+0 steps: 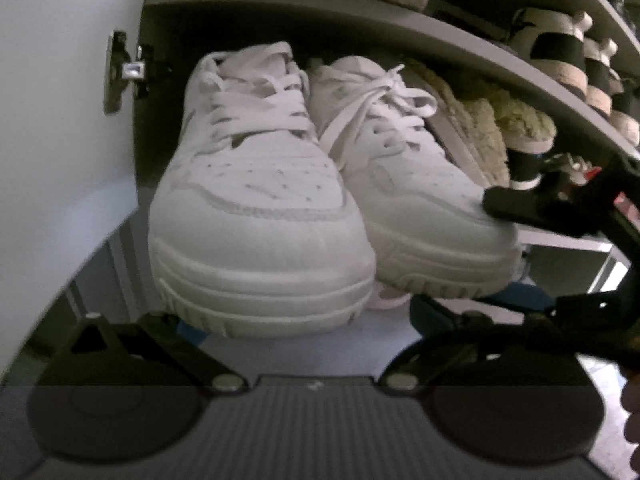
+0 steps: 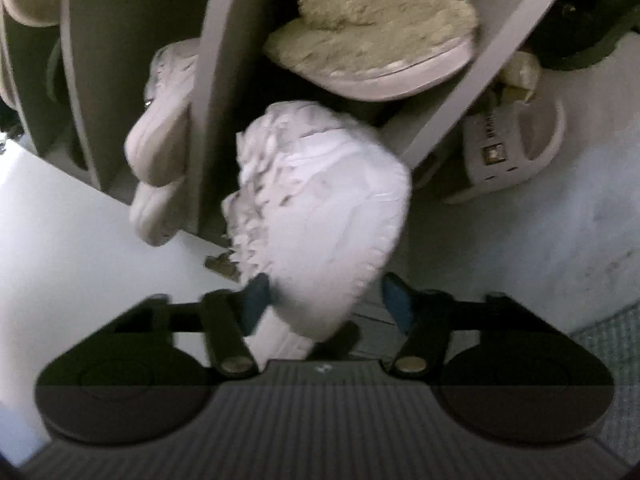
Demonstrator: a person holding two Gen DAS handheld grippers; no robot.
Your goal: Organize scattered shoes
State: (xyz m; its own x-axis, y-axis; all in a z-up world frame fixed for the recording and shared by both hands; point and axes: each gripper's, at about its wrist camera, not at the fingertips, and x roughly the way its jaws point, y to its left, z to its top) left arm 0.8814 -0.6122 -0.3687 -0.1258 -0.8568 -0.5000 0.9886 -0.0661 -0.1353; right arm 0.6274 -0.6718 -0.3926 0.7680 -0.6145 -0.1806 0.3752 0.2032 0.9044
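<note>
Two white lace-up sneakers stand side by side on a shoe rack shelf, toes toward me. In the left wrist view the left sneaker (image 1: pixel 256 216) fills the middle and the right sneaker (image 1: pixel 416 200) is beside it. My left gripper (image 1: pixel 304 320) is open just below their toes, one blue pad (image 1: pixel 432 312) showing. My right gripper (image 1: pixel 504 248) reaches in from the right, one black finger on the right sneaker's toe and one under its sole. In the rotated right wrist view that sneaker (image 2: pixel 320 216) sits between the open blue pads (image 2: pixel 396 300) of my right gripper (image 2: pixel 324 300).
A grey shelf board (image 1: pixel 360 20) runs above the sneakers. Fluffy cream slippers (image 1: pixel 492 128) sit beside them, and sandals (image 1: pixel 560 48) higher up. A white cabinet door (image 1: pixel 60 120) with a hinge (image 1: pixel 124 72) is at left. A white slide sandal (image 2: pixel 508 148) lies on the light floor.
</note>
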